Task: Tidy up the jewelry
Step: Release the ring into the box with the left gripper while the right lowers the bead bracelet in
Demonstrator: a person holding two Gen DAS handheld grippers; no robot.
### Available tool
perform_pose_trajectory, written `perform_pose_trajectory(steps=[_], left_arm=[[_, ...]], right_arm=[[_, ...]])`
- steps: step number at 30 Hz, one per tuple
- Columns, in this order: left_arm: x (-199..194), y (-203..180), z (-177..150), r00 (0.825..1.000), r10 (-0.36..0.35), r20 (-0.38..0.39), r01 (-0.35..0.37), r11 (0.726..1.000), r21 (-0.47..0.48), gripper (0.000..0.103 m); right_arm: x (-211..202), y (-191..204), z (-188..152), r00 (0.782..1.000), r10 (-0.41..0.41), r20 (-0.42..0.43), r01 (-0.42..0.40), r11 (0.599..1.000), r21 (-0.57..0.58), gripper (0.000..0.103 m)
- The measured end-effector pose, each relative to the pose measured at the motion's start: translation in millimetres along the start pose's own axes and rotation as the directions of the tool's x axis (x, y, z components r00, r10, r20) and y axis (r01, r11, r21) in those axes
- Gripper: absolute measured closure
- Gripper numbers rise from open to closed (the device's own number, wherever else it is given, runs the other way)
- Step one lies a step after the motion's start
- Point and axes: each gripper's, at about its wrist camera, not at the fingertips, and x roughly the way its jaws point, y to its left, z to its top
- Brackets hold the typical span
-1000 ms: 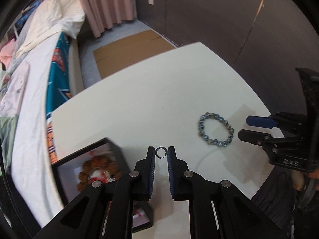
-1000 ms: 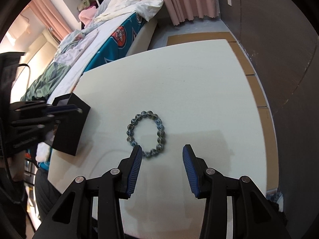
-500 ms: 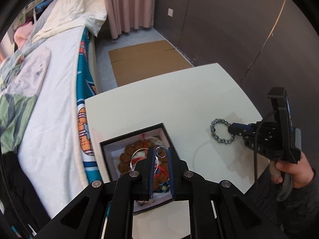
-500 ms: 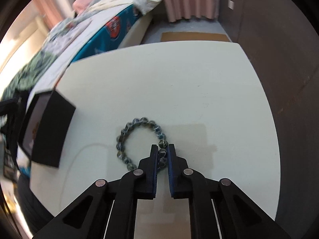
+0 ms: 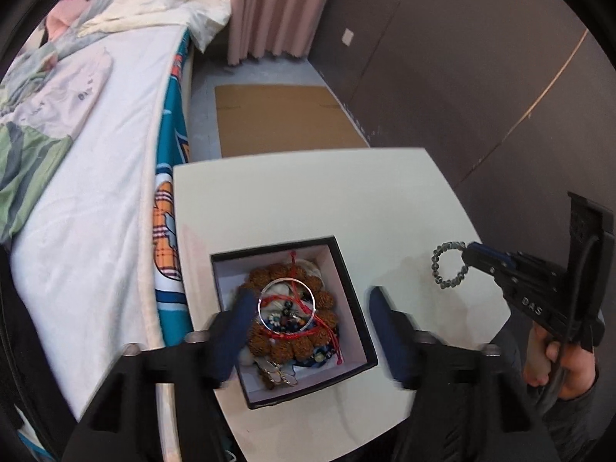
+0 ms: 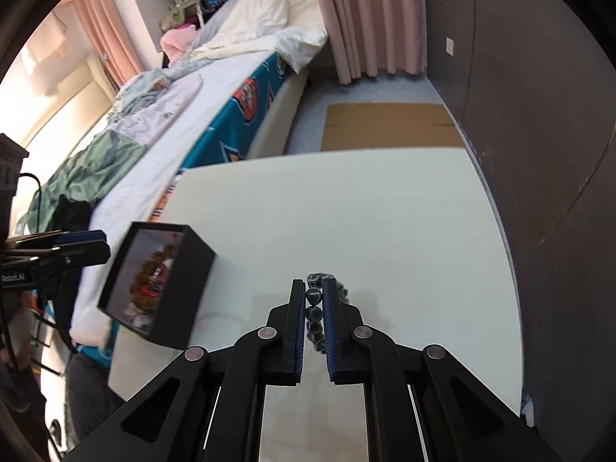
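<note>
Right wrist view: right gripper [image 6: 315, 298] is clamped on grey-blue beaded bracelet [image 6: 313, 313]; left gripper [image 5: 310, 313] is spread apart over black square jewelry box [image 5: 348, 265]. Bracelet is best carried level and released only once centred above box opening.

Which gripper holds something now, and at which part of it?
The right gripper pinches the bead bracelet on one side of its loop. The left gripper is open, holding nothing.

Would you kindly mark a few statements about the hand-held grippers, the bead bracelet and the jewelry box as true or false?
1. The right hand-held gripper grips the bead bracelet. True.
2. The left hand-held gripper is clamped on a ring. False: it is open above the jewelry box.
3. The box is empty. False: it holds a silver bangle and brown beads.
4. The box sits on the white table. True.
</note>
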Motion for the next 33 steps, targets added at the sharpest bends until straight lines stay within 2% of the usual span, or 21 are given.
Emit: perform_pose_trajectory(steps=[7,18,25,26,27,28,29,33], left_arm=[[-15,20,-7,1.000,0.003,0.024,-0.002,0.999,-0.034,0.035],[-37,46,-21,0.999,0.018,0.050,-0.014,0.997,-0.074,0.035],[-47,57,-29,0.998,0.022,0.058,-0.017,0.996,-0.086,0.035],[-49,57,-30,0.998,0.022,0.060,-0.017,0.996,-0.084,0.035],[-49,57,-31,0.998,0.023,0.060,-0.018,0.996,-0.082,0.035],[-50,56,-31,0.998,0.022,0.061,-0.017,0.997,-0.081,0.035],[-51,56,-32,0.998,0.021,0.062,-0.016,0.997,-0.079,0.035],[-54,52,-33,0.998,0.017,0.066,-0.013,0.998,-0.069,0.035]], right_arm=[[-16,37,13,0.999,0.028,0.040,-0.026,0.999,-0.047,0.093],[-27,113,31,0.987,0.144,0.067,-0.134,0.980,-0.145,0.093],[-20,143,28,0.961,0.275,0.023,-0.270,0.953,-0.139,0.092],[-17,144,27,0.964,0.267,0.017,-0.262,0.955,-0.137,0.086],[-12,145,26,0.973,0.232,0.009,-0.229,0.964,-0.138,0.076],[-10,144,25,0.980,0.197,0.003,-0.195,0.972,-0.134,0.048],[-9,141,24,0.986,0.166,0.008,-0.164,0.979,-0.125,0.030],[-16,128,20,0.986,0.165,0.017,-0.163,0.983,-0.089,0.029]])
